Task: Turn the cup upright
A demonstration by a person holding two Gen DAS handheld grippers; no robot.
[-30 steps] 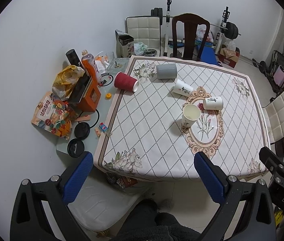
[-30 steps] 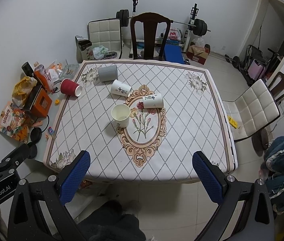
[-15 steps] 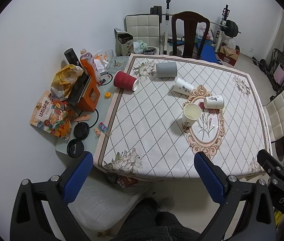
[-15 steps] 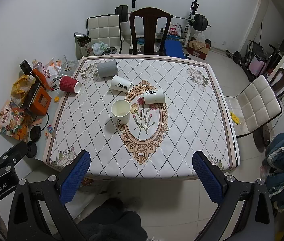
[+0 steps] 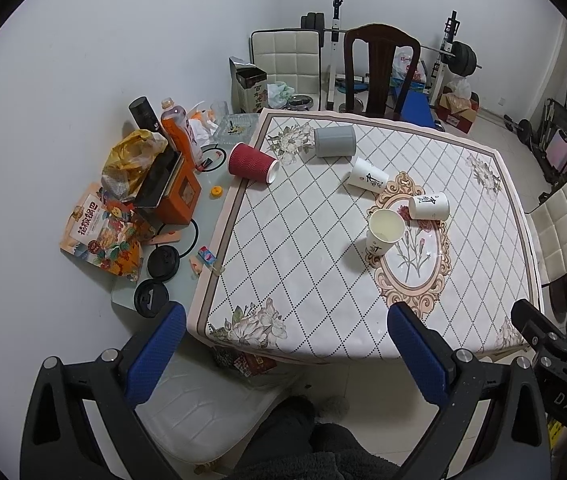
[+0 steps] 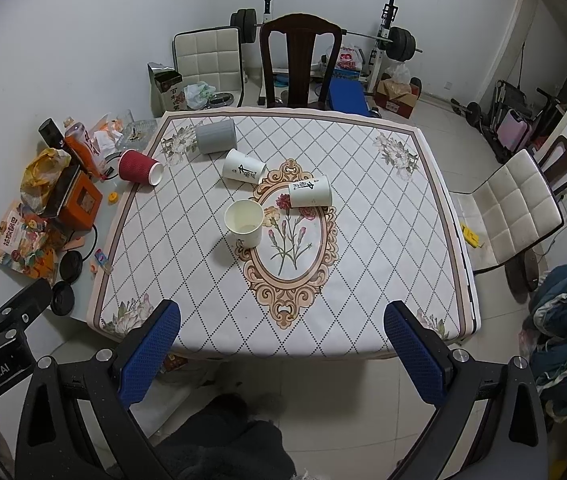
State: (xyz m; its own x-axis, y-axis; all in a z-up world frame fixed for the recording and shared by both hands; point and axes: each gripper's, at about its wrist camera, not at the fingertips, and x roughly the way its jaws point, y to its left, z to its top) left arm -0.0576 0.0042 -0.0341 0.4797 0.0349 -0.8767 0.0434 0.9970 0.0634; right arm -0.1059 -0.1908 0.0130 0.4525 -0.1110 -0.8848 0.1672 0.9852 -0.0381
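Note:
On the patterned table (image 6: pixel 383 264) a white paper cup (image 6: pixel 244 223) stands upright near the middle; it also shows in the left wrist view (image 5: pixel 383 233). Lying on their sides are two white cups (image 6: pixel 309 191) (image 6: pixel 243 167), a grey cup (image 6: pixel 216 136) and a red cup (image 6: pixel 139 166). The left wrist view shows these same cups: white (image 5: pixel 428 206) (image 5: pixel 368 175), grey (image 5: pixel 334 141), red (image 5: pixel 252 162). My left gripper (image 5: pixel 285 352) and right gripper (image 6: pixel 283 352) are both open and empty, held high in front of the table's near edge.
Snack bags, an orange box (image 5: pixel 175 196), bottles and lids clutter a low glass side table (image 5: pixel 203 240) at the left. Chairs stand behind (image 6: pixel 301 64) and to the right (image 6: pixel 515 208). Weights and a barbell rack are at the back.
Both grippers have moved slightly closer to the table, so the table looks a little larger. No cup has moved.

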